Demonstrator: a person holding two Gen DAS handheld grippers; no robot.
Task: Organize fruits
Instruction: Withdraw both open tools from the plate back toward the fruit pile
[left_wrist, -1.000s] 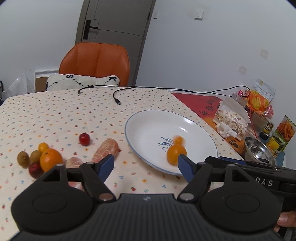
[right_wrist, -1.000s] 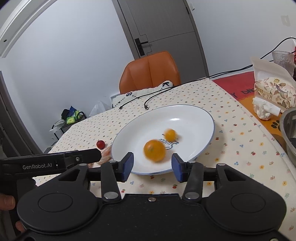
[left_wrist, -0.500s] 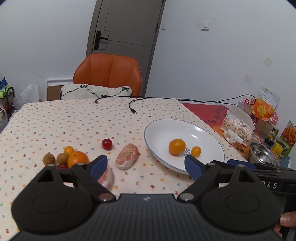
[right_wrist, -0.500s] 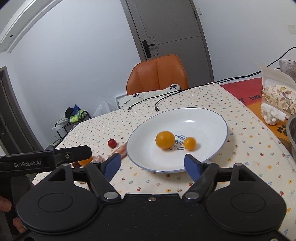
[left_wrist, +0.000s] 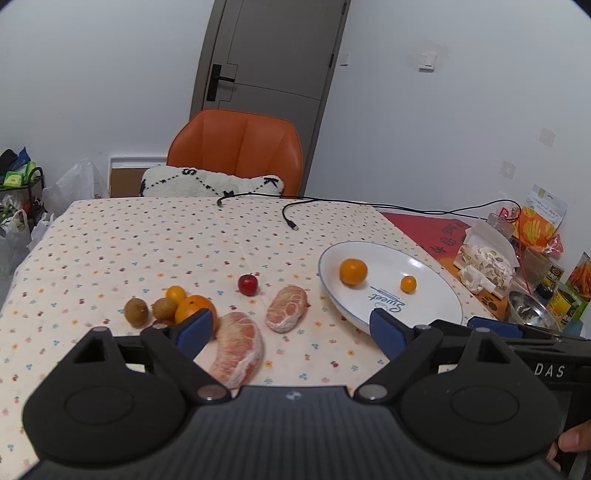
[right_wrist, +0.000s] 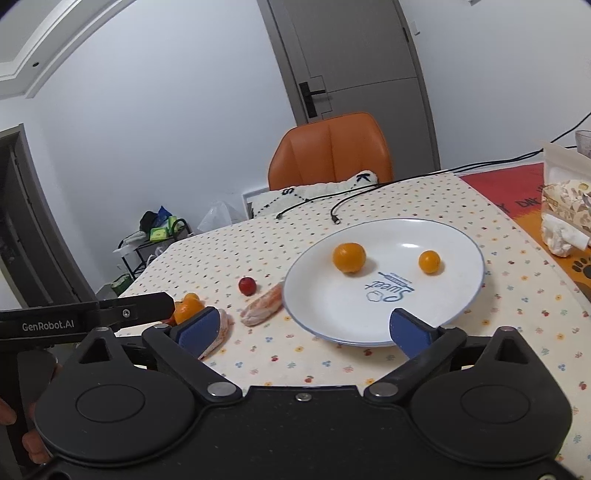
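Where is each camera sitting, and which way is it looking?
Left wrist view: it sits on the left gripper, looking forward across the table at loose fruit and the white plate; its own open blue fingertips show, plus a bit of hand at lower right.
Right wrist view: it sits on the right gripper, facing the plate and the orange chair; its open fingertips show, with the other gripper's arm at left.
Both share the plate with two orange fruits, the small red fruit and the chair.

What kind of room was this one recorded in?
Most likely a dining area in a home: a table under a floral tablecloth, an orange chair pulled up to it, snack packets along one edge and an interior door behind.
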